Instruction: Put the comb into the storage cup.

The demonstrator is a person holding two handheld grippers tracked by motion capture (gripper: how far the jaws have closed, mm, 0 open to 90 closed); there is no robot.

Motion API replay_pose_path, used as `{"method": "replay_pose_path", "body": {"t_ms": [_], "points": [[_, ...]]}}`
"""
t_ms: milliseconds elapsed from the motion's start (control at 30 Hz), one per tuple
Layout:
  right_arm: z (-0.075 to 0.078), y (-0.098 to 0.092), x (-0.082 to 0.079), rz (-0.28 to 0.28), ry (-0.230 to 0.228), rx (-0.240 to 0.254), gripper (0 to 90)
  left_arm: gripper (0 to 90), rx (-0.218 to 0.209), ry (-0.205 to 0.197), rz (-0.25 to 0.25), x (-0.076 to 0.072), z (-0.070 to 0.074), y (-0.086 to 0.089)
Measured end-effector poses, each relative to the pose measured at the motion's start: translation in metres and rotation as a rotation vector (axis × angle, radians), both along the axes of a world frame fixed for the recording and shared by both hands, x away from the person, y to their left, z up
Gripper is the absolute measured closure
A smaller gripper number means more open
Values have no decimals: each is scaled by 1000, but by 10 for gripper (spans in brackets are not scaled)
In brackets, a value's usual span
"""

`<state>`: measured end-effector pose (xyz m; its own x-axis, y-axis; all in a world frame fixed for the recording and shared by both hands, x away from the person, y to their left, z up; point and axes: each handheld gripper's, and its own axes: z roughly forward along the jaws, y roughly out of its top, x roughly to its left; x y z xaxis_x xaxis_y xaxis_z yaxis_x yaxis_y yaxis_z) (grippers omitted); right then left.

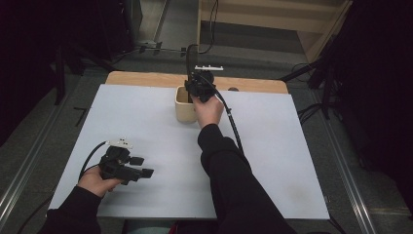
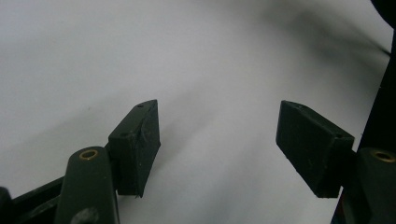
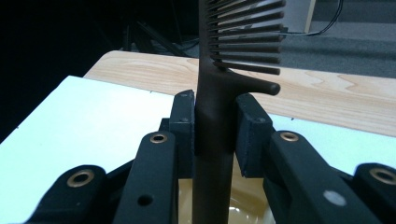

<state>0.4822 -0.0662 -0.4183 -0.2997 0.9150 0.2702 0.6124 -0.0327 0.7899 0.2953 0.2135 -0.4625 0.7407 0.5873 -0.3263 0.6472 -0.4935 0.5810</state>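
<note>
A dark comb (image 3: 219,84) stands upright, teeth at the top, with my right gripper (image 3: 214,133) shut on its handle. Its lower end reaches down into a cream cup (image 3: 243,205) right beneath the jaws. In the high view the right gripper (image 1: 200,85) hovers over the cup (image 1: 184,108) at the far middle of the white board, and the comb (image 1: 189,56) rises above it. My left gripper (image 1: 144,166) rests near the front left of the board, open, with only bare white surface between its pads (image 2: 136,140).
The white board (image 1: 146,126) lies on a wooden table whose far edge (image 1: 146,78) shows behind the cup. A black cable (image 1: 234,124) trails from the right gripper across the board. Dark stands and cables surround the table on the floor.
</note>
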Motion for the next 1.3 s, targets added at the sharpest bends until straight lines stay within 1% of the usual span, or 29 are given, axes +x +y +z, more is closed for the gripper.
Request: {"method": "replay_pose_path", "body": {"t_ms": [133, 233, 267, 300, 333, 367, 400, 433, 467, 600, 667, 700, 767, 867, 967, 1033, 1200, 1300], "points": [[-2, -1, -2, -2, -4, 6, 697, 310, 0, -1, 0, 0, 0, -1], [-2, -1, -5, 7, -7, -6, 683, 310, 4, -3, 0, -1, -1, -1], [0, -3, -6, 25, -14, -1, 575, 310, 6, -3, 1, -1, -1, -1], [1, -5, -6, 49, -18, 17, 482, 310, 7, -4, 3, -1, -1, -1], [2, -8, -7, 69, -22, 23, 425, 310, 8, -5, 5, -1, -1, -1], [4, -10, -8, 82, -26, 14, 409, 310, 9, -5, 4, -1, -1, -1], [7, -13, -9, 85, -30, 4, 408, 310, 9, -5, 6, -1, -1, -1], [9, -16, -10, 94, -25, 6, 408, 310, 10, -5, 4, -1, -1, -1], [10, -20, -11, 109, -19, 15, 408, 310, 12, -2, 4, -1, -1, -2], [13, -34, -16, 119, -27, 34, 397, 310, 17, -1, -1, 0, -2, -3], [14, -39, -19, 119, -45, 23, 386, 310, 20, 1, -1, 0, -3, -2], [14, -41, -21, 117, -49, 19, 382, 310, 24, 1, 0, 0, -2, -2], [15, -46, -24, 119, -53, 14, 381, 310, 18, -2, 4, -1, -2, -2], [17, -51, -29, 117, -58, 18, 380, 311, 17, -3, 4, -1, -2, -2], [19, -54, -34, 128, -62, 21, 375, 310, 20, -1, 4, 0, -2, -2], [19, -55, -37, 137, -60, 14, 367, 310, 17, -2, 4, 0, -3, -2], [16, -59, -43, 153, -54, 16, 351, 310, 12, -7, 12, 0, -3, 0], [15, -62, -48, 164, -51, 21, 351, 310, 19, -8, 11, 0, -3, 0]]}}
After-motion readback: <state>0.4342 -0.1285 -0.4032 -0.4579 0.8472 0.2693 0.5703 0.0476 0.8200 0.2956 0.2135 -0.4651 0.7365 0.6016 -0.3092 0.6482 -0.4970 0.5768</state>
